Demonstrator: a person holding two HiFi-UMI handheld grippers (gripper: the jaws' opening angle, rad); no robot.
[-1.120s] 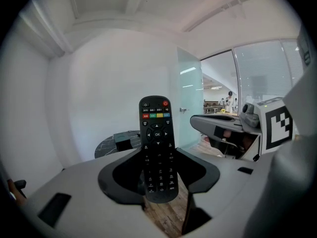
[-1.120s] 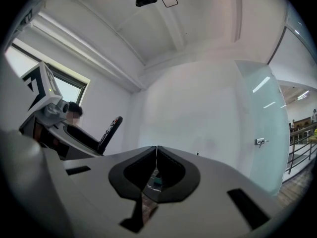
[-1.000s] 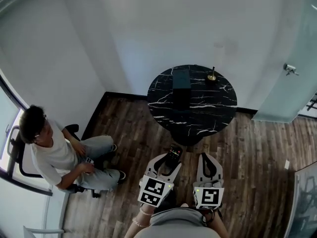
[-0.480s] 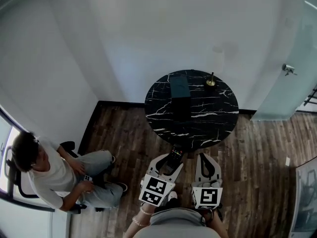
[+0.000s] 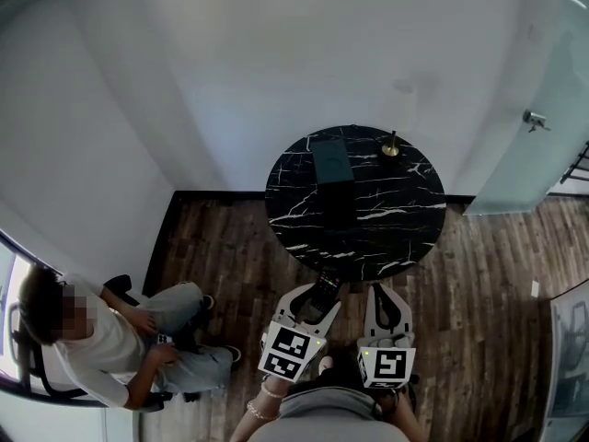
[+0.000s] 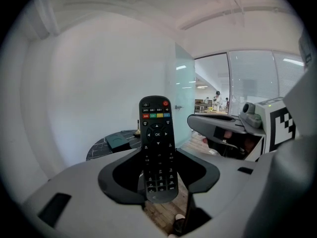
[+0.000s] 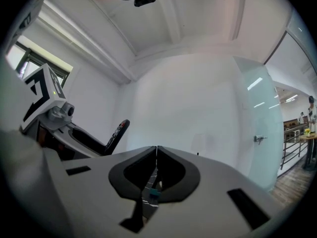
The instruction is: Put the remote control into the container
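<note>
A black remote control (image 6: pixel 157 148) with coloured buttons stands upright between the jaws of my left gripper (image 5: pixel 316 306), which is shut on its lower part. In the head view the remote control (image 5: pixel 324 292) pokes out just short of the near edge of a round black marble table (image 5: pixel 368 233). A dark green box-shaped container (image 5: pixel 331 159) rests on the table's far side and also shows small in the left gripper view, container (image 6: pixel 119 140). My right gripper (image 5: pixel 386 304) hangs beside the left one, jaws shut with nothing between them; from its own view the remote (image 7: pixel 118 132) shows at left.
A small brass stand (image 5: pixel 391 147) sits at the table's far edge. A seated person (image 5: pixel 110 339) on a chair is at the lower left over the wood floor. White walls enclose the corner and a glass door with a handle (image 5: pixel 534 120) is at right.
The view has advanced toward the table, which now lies nearer my grippers. The seated person has slid lower left in the view. Both grippers keep their pose.
</note>
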